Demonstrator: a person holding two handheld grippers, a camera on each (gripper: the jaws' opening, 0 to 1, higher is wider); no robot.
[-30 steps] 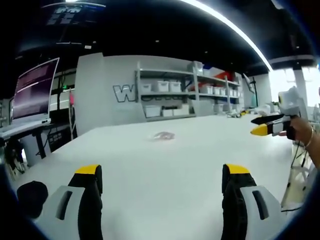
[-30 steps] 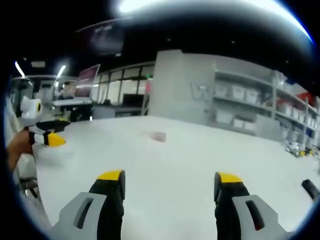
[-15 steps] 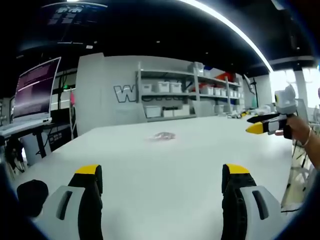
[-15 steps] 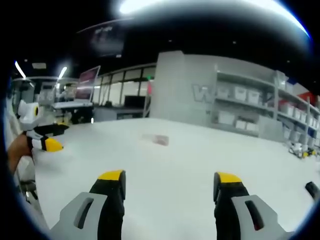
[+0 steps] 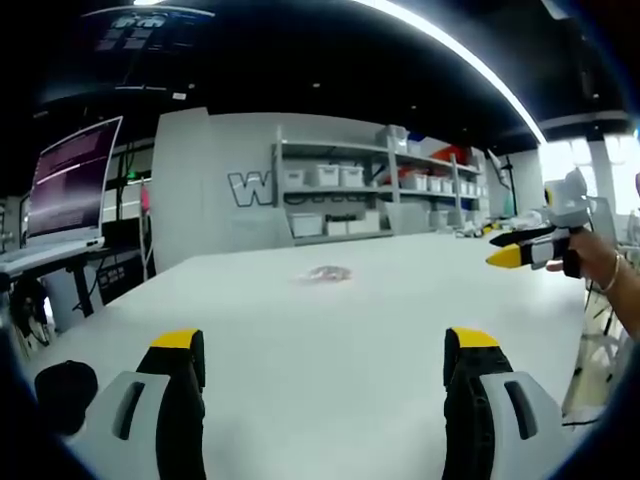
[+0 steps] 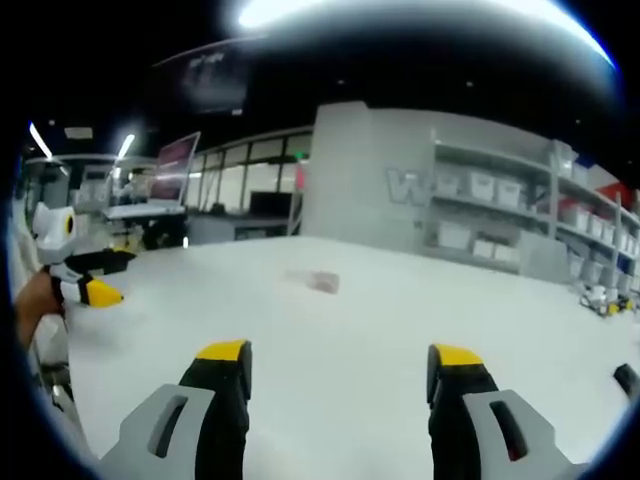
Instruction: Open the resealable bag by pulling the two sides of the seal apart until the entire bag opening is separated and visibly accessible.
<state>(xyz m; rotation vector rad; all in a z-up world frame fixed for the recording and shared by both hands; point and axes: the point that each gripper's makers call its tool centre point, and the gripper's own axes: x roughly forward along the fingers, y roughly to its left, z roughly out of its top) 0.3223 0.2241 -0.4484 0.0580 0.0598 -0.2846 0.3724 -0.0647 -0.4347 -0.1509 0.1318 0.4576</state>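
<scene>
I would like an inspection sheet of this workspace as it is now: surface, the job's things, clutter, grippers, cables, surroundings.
Surface: white table, wide and mostly bare.
Job's things: resealable bag lies flat far out on the table, apart from both grippers; too small to tell if the seal is open.
Clutter: dark round object at the table's near left edge; small items at the far right edge.
Grippers: left gripper open, holding nothing; right gripper open, holding nothing.
Cables: nothing seen.
Surroundings: shelving with white bins against a grey wall; monitor on a side desk.
</scene>
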